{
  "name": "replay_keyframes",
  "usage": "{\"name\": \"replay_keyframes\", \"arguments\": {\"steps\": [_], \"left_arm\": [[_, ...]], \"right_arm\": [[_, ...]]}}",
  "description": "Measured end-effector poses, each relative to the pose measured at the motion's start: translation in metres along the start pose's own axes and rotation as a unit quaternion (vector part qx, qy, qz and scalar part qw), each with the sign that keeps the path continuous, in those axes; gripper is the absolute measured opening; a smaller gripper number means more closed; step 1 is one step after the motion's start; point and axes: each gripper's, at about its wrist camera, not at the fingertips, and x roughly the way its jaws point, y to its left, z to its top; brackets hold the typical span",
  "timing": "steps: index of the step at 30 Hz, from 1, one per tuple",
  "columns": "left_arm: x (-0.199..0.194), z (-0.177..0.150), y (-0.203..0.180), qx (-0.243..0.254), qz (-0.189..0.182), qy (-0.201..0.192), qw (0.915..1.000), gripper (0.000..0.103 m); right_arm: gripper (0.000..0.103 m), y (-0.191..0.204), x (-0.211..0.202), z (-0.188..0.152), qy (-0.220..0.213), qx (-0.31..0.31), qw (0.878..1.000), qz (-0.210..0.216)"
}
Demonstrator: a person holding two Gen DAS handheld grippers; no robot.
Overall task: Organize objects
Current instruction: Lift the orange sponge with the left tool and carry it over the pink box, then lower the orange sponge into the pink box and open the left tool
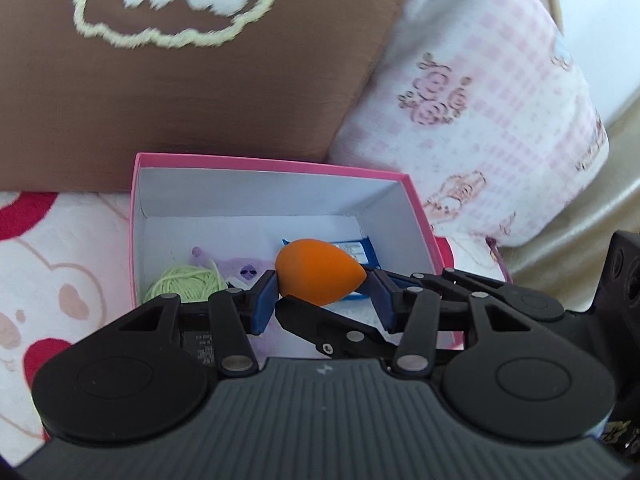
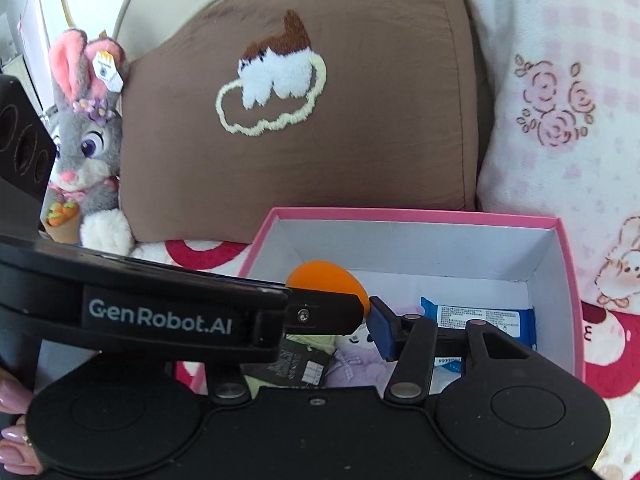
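- Left wrist view: your left gripper (image 1: 322, 300) is clamped on the egg (image 1: 320, 276). A blue pad presses each side of it, with the pointed end toward the right pad.
- The egg hangs over the open box (image 1: 256, 162), above the floor on the near side and touching nothing below that you can see.
- Already in the box are yarn (image 1: 184, 284) at the left, a purple toy (image 1: 244, 270) in the middle and a blue packet (image 1: 352, 252) behind the egg.
- A black finger of the other tool crosses just under the egg from the right. Whether it touches the egg is not clear.
- Right wrist view: the left tool's arm cuts across the frame and hides the near finger of your right gripper (image 2: 316, 328). Only its far pad (image 2: 382, 328) shows, just beside the egg's tip, so you cannot tell whether those jaws stand apart or grip anything.
- The box sits on the bedspread against the brown pillow (image 2: 300, 140), with a plush rabbit (image 2: 88, 140) well off to the left.
- Step in hand, as it looks: putting the egg into the box.
- Next, lower the egg toward a bare patch of floor and then part the left pads. It is round and may roll. Keep the two tools from knocking each other in that tight space.
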Motion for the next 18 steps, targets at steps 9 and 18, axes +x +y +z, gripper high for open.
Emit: {"name": "replay_keyframes", "arguments": {"steps": [9, 18], "left_arm": [[0.034, 0.011, 0.02, -0.009, 0.028, -0.006, 0.9996, 0.047], [0.051, 0.01, 0.025, -0.015, 0.032, -0.009, 0.9993, 0.047]], "right_arm": [[0.057, -0.016, 0.046, 0.012, 0.039, 0.014, 0.999, 0.002], [0.058, -0.022, 0.07, 0.012, 0.055, 0.002, 0.998, -0.003]]}}
